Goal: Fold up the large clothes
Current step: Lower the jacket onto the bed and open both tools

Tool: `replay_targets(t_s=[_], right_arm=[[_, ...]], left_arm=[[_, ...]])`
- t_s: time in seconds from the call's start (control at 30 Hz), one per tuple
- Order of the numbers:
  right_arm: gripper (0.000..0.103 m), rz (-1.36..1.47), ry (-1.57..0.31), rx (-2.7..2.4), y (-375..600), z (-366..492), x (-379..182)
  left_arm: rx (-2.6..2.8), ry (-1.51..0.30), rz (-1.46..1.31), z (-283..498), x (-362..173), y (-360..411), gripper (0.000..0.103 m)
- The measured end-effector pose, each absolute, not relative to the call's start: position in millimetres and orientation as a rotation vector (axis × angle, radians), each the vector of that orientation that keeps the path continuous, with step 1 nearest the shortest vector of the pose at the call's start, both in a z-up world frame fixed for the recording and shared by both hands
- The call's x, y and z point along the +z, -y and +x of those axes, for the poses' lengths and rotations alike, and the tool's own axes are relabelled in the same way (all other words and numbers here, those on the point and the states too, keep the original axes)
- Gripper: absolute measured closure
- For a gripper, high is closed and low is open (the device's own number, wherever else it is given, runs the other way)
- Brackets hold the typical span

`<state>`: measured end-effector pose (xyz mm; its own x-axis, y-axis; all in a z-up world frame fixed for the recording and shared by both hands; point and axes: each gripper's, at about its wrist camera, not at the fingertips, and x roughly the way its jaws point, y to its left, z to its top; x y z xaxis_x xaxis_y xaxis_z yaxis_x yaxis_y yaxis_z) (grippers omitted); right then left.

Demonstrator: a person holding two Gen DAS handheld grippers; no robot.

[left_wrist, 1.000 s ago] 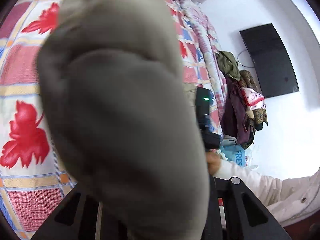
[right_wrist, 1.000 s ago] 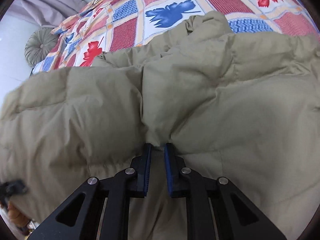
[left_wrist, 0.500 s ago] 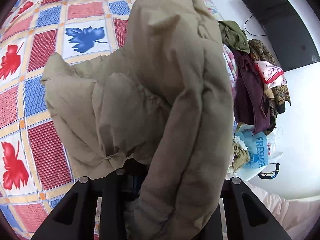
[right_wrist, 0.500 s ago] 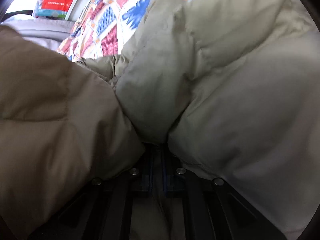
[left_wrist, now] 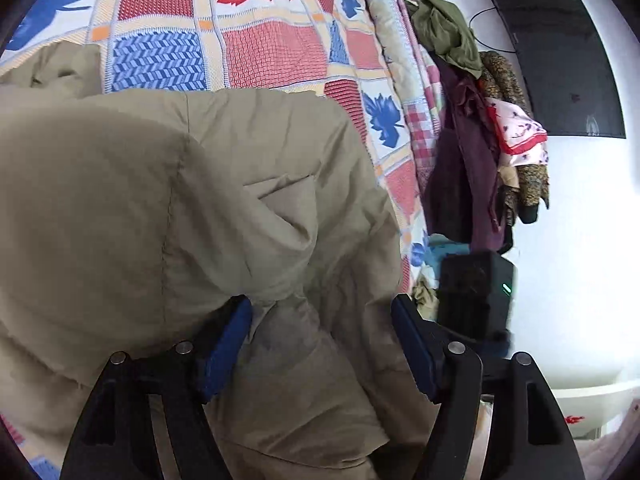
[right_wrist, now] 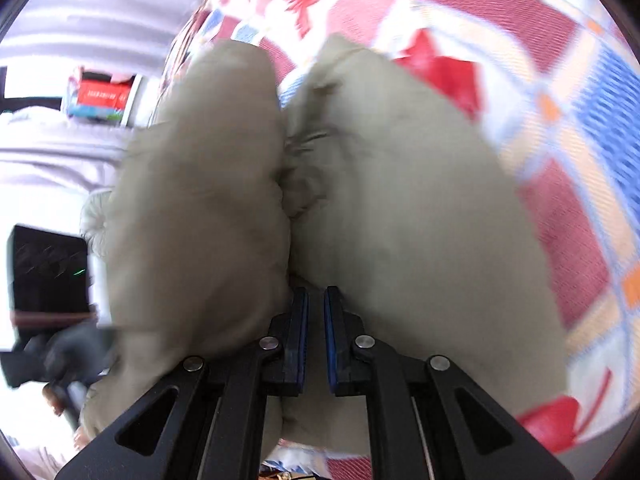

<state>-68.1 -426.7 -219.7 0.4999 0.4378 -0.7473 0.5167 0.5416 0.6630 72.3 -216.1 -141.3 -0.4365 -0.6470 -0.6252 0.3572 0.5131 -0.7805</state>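
Observation:
A large khaki padded jacket (left_wrist: 168, 208) lies bunched on a bed with a red, blue and white leaf-patterned quilt (left_wrist: 276, 44). My left gripper (left_wrist: 322, 308) is open, its blue-padded fingers spread on either side of a fold of the jacket. In the right wrist view the jacket (right_wrist: 400, 208) hangs in two puffy lobes over the quilt (right_wrist: 568, 168). My right gripper (right_wrist: 315, 300) is shut on a pinch of the jacket between its pads.
A pile of dark and patterned clothes (left_wrist: 476, 148) hangs off the bed's right edge, below a black wall TV (left_wrist: 560, 48). The other gripper's black body with a green light shows in the left wrist view (left_wrist: 476, 296) and the right wrist view (right_wrist: 48, 276).
My left gripper has opened and let go of the jacket, which now lies lower over the bed. My right gripper stays shut on the jacket and has swung, the cloth now hanging in two lobes.

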Motion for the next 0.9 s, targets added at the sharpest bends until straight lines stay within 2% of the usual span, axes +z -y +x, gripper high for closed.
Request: replay_targets(t_s=[0.2, 0.23, 0.27, 0.3, 0.33, 0.37, 0.57, 0.73, 0.77, 0.8, 0.83, 0.87, 0.9], right_arm=[[0.091, 1.040, -1.068, -0.123, 436.8, -113.1, -197.2], [0.081, 1.026, -1.052, -0.117, 438.7, -121.8, -187.6], [0.060, 1.014, -1.032, -0.110, 437.3, -131.4, -177.6], [0.048, 1.004, -1.010, -0.101, 440.2, -143.6, -168.4], [0.030, 0.997, -0.981, -0.081, 436.2, -150.3, -158.3], [0.027, 0.997, -0.963, -0.050, 430.9, -154.4, -151.1], [0.027, 0.999, -0.967, 0.050, 392.9, -136.4, -146.0], [0.029, 0.902, -0.993, -0.093, 378.3, -115.7, -151.7], [0.052, 0.864, -1.007, -0.128, 375.6, -112.6, -151.1], [0.070, 0.818, -1.039, -0.163, 376.2, -110.4, -152.8], [0.082, 0.788, -1.059, -0.192, 377.4, -111.4, -154.3], [0.087, 0.774, -1.068, -0.204, 379.3, -114.7, -155.6], [0.088, 0.764, -1.081, -0.209, 381.6, -117.3, -157.9]], left_arm=[[-1.116, -1.614, -0.129, 72.0, -163.1, 263.9, 0.031], [-1.109, -1.609, -0.115, 71.9, -163.8, 265.8, 0.031], [-1.107, -1.605, -0.104, 71.1, -163.3, 267.1, 0.031], [-1.106, -1.603, -0.097, 71.5, -164.8, 268.4, 0.031], [-1.105, -1.601, -0.092, 71.2, -165.2, 268.8, 0.031], [-1.103, -1.601, -0.089, 71.2, -165.6, 269.0, 0.031], [-1.076, -1.589, -0.028, 69.7, -158.0, 276.2, 0.031], [-1.027, -1.380, 0.056, 73.0, -113.3, 254.1, 0.031], [-0.995, -1.321, 0.070, 75.0, -104.0, 244.5, 0.031], [-0.952, -1.261, 0.083, 78.1, -96.1, 232.5, 0.031], [-0.893, -1.207, 0.093, 82.6, -90.9, 218.3, 0.031], [-0.830, -1.172, 0.096, 88.4, -89.4, 203.3, 0.031], [-0.775, -1.154, 0.099, 94.2, -90.4, 190.4, 0.031]])
